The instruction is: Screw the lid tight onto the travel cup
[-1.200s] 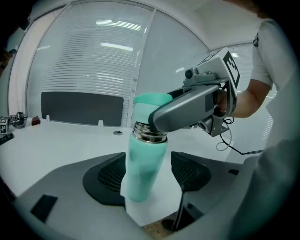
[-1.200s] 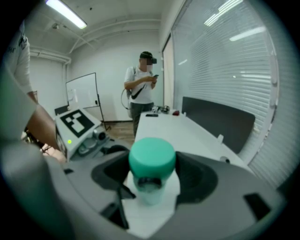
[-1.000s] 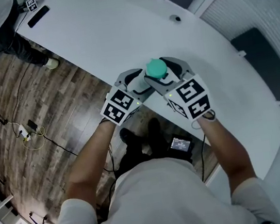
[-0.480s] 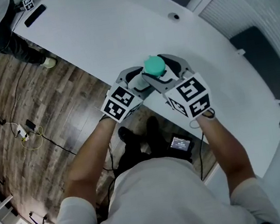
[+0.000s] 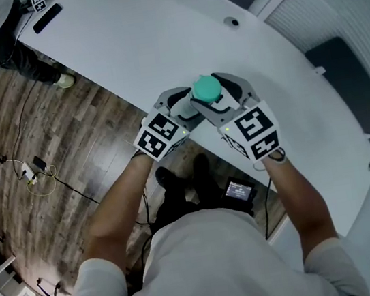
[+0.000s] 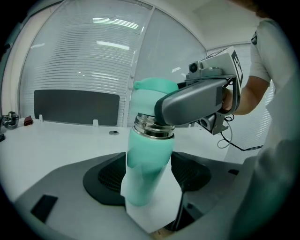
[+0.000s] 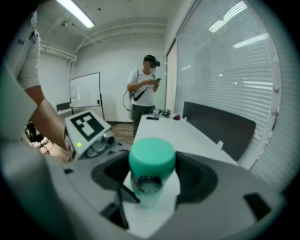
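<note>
Tightening looks to be the step in hand: my left gripper [image 5: 181, 110] is clamped on the body of the teal travel cup [image 6: 149, 150], held over the near edge of the white table [image 5: 155, 38], and my right gripper [image 5: 219, 97] is closed round the lid [image 7: 152, 157]. Next I'd twist the right wrist, keeping the left steady. A person [image 7: 143, 89] stands far down the table, and nothing blocks the turn.
</note>
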Motion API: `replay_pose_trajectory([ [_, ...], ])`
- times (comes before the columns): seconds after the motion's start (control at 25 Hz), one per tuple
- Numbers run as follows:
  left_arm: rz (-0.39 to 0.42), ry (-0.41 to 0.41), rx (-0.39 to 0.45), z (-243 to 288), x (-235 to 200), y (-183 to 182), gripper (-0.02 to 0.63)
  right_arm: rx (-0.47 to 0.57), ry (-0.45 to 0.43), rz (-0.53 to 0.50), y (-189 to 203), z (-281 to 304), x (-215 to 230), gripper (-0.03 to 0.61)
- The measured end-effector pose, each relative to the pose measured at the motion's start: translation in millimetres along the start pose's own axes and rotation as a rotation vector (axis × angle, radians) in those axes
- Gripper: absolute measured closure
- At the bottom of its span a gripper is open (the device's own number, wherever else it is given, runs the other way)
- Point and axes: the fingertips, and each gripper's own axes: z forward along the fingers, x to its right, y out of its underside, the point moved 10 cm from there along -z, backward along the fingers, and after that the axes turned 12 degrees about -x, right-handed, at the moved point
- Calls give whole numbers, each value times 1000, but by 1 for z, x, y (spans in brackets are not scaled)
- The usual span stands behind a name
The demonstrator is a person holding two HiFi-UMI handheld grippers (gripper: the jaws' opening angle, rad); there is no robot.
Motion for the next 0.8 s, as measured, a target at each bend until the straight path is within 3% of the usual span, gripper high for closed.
replay_pose_trajectory([
  [0.28, 33, 32, -8, 2, -2, -2, 304, 6, -7, -1, 1, 0, 0, 264],
  [0.64, 0, 35, -2, 2, -4, -1, 304, -11, 16, -15, 4, -3, -1, 264],
  [0.8, 21, 42, -17, 3, -3, -1, 304, -18, 10, -26, 2, 0, -4, 264],
])
